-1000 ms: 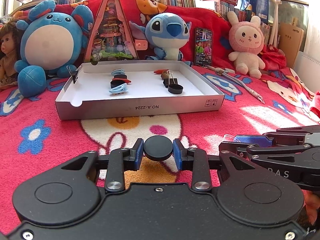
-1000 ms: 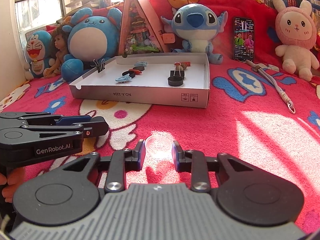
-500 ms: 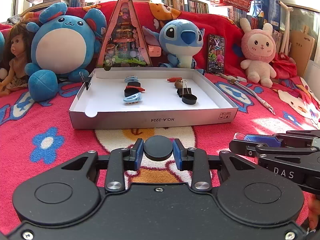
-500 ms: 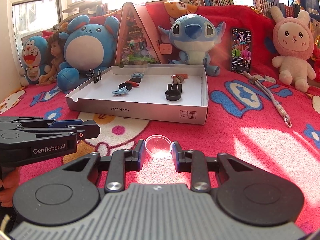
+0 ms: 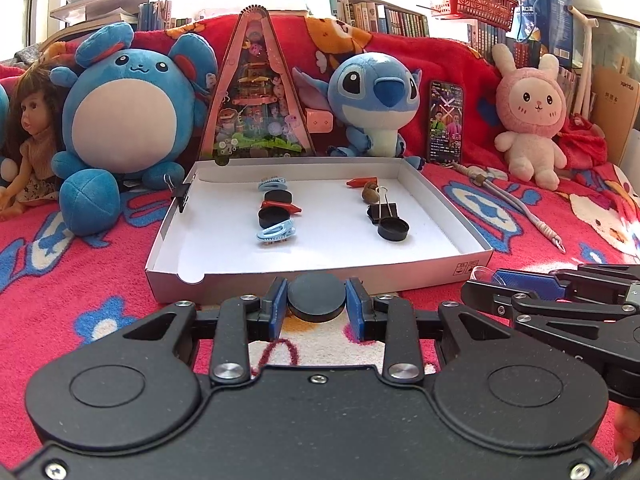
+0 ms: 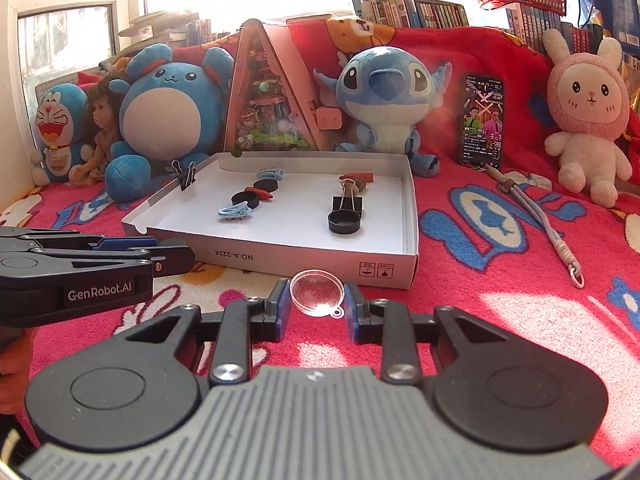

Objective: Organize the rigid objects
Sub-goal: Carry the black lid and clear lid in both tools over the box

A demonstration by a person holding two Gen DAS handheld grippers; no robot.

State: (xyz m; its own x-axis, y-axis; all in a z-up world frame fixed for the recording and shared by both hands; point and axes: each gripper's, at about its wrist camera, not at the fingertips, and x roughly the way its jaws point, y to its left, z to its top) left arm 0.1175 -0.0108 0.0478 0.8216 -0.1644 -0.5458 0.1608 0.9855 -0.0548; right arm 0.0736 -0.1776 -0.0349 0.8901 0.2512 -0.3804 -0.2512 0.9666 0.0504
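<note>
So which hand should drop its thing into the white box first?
Probably the left. Its gripper holds the black disc right at the box front wall, in line with the black-disc row. The right gripper, holding the clear lens, sits slightly farther back.

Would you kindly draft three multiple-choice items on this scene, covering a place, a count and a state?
1. Where is the lone binder clip clipped?
A. the white box's left wall
B. the box's front wall
C. the phone

2. How many light blue hair clips lie in the white box?
A. one
B. two
C. four

3. What does the right gripper hold?
A. nothing
B. a black disc
C. a clear round lid

Answers: 1 A, it stands on the left wall's rim. 2 B, one near, one far. 3 C, its fingers pinch the lid.
</note>
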